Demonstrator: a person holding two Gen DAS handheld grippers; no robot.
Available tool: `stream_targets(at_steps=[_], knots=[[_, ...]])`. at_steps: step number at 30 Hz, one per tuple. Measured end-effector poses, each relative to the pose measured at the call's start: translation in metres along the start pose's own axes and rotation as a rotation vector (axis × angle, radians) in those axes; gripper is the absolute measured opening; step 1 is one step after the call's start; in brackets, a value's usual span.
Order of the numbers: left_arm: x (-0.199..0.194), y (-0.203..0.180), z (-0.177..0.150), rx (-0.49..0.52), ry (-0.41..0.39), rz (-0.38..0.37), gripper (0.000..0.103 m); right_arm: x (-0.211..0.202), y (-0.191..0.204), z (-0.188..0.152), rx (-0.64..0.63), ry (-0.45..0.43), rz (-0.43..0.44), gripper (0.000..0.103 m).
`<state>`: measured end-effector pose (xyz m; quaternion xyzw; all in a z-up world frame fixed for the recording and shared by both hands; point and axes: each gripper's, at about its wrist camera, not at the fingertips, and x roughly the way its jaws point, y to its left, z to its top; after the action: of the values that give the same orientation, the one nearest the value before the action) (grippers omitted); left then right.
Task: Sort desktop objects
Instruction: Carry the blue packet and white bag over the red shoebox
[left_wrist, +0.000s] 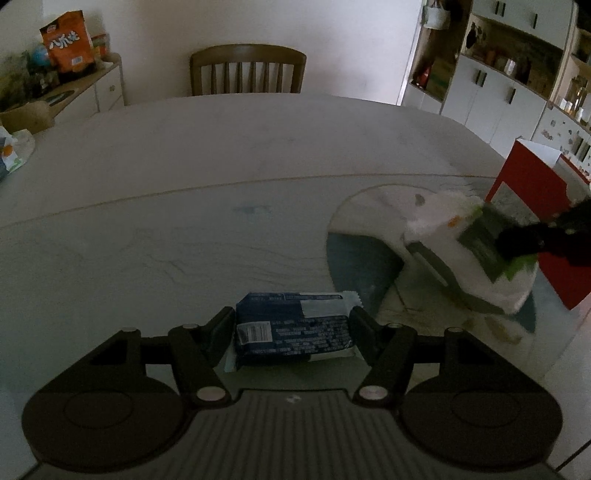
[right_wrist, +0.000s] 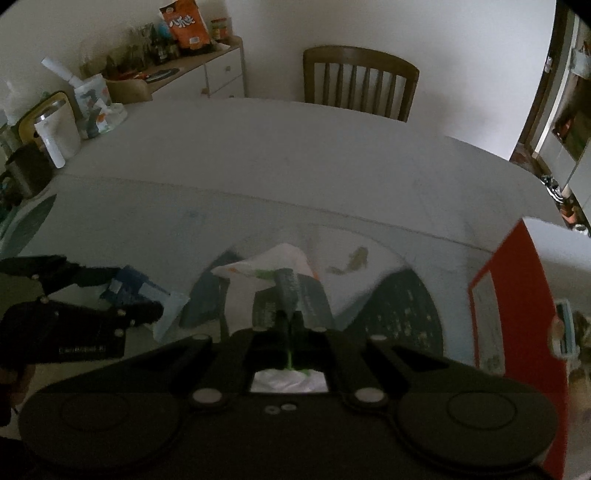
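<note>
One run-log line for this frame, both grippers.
left gripper: shut on blue packet | right gripper: shut on white-green pack | red box: at right

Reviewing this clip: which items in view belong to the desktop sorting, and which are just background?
In play:
- blue snack packet, between the left gripper fingers
- white tissue pack, pinched by the right gripper
- red box

Background:
- orange snack bag on the sideboard
- wooden chair

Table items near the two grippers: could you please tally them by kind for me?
Blue snack packet, between the left gripper fingers: 1
White and green pack, pinched by the right gripper: 1
Red box: 1
Total: 3
</note>
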<state>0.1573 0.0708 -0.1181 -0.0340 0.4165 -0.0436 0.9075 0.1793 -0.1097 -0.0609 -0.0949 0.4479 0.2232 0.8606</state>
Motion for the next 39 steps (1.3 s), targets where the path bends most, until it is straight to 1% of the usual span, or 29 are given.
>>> stream_targets(at_steps=[7, 13, 22, 32, 39], knots=[[-0.014, -0.018, 0.001, 0.007, -0.016, -0.015, 0.066, -0.021, -0.016, -0.022, 0.036, -0.006, -0.001, 0.0], [-0.025, -0.042, 0.005, 0.017, -0.019, -0.04, 0.066, -0.041, -0.033, -0.037, 0.057, -0.025, 0.002, 0.0], [-0.04, -0.085, 0.021, 0.045, -0.057, -0.093, 0.066, -0.082, -0.064, -0.05, 0.093, -0.083, -0.008, 0.0], [-0.052, -0.143, 0.042, 0.112, -0.104, -0.153, 0.066, -0.118, -0.11, -0.063, 0.142, -0.149, -0.038, 0.001], [-0.05, -0.189, 0.062, 0.163, -0.134, -0.19, 0.066, -0.135, -0.143, -0.074, 0.166, -0.181, -0.056, 0.001]])
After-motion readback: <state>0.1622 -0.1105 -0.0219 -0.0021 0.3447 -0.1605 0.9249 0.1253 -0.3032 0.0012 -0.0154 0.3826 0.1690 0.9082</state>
